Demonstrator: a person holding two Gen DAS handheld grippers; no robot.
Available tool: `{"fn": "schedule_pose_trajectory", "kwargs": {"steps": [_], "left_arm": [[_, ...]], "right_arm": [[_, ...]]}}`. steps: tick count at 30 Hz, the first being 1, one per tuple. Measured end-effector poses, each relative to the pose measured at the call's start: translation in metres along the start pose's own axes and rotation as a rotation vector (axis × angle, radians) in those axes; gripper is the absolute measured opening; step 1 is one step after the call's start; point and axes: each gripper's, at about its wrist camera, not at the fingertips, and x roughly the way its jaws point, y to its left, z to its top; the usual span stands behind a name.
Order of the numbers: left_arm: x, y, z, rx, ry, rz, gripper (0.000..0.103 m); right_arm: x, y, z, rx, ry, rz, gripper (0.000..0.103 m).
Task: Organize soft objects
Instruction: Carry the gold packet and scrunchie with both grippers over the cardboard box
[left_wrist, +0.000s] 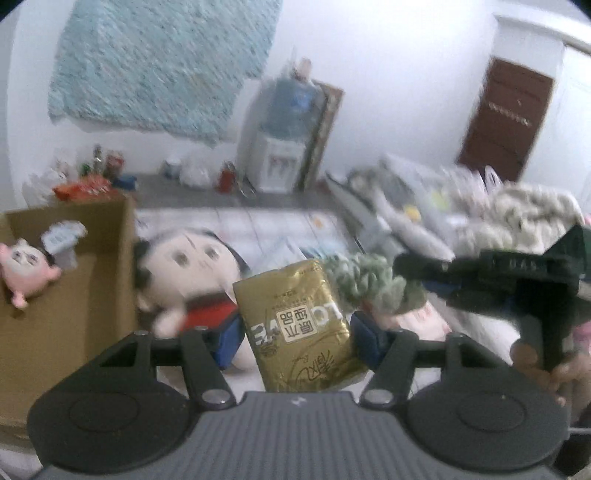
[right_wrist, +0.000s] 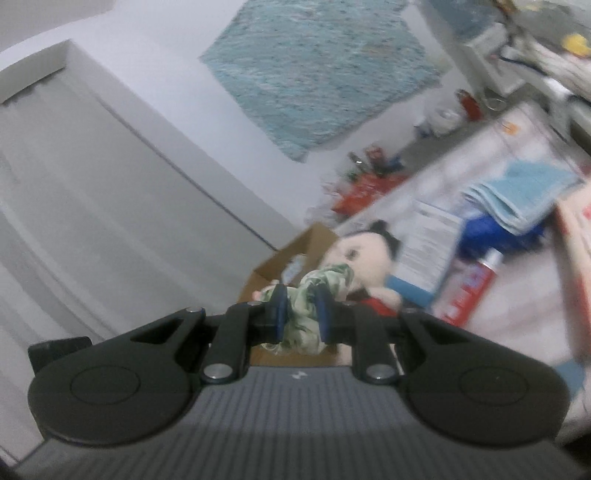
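Motion blur smears the heaped fabrics (left_wrist: 517, 210) beyond telling apart.

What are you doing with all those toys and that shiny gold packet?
A person is tidying soft things with two hand-held grippers. The left gripper holds a gold packet. The right gripper pinches a green-and-white cloth. A cardboard box already holds a pink plush, and a doll lies beside it.

Gold pack (left_wrist: 299, 325), green-white mottled cloth (right_wrist: 314, 295), brown cardboard box (left_wrist: 74, 295).
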Motion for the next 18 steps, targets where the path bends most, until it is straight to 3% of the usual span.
{"fn": "schedule_pose_trajectory", "kwargs": {"steps": [4,11,18], "left_arm": [[-0.025,0.020,0.022,-0.030,-0.075,0.057,0.064],[-0.042,0.077,0.049,-0.112,-0.111,0.184,0.064],[-0.018,0.161,0.072,-0.194,-0.038,0.294,0.064]], "right_arm": [[0.028,0.030,0.019,-0.063,0.039,0.057,0.015],[0.101,0.088,0.051,-0.159,0.139,0.144,0.014],[0.203,0.131,0.080,-0.221,0.257,0.165,0.014]]}}
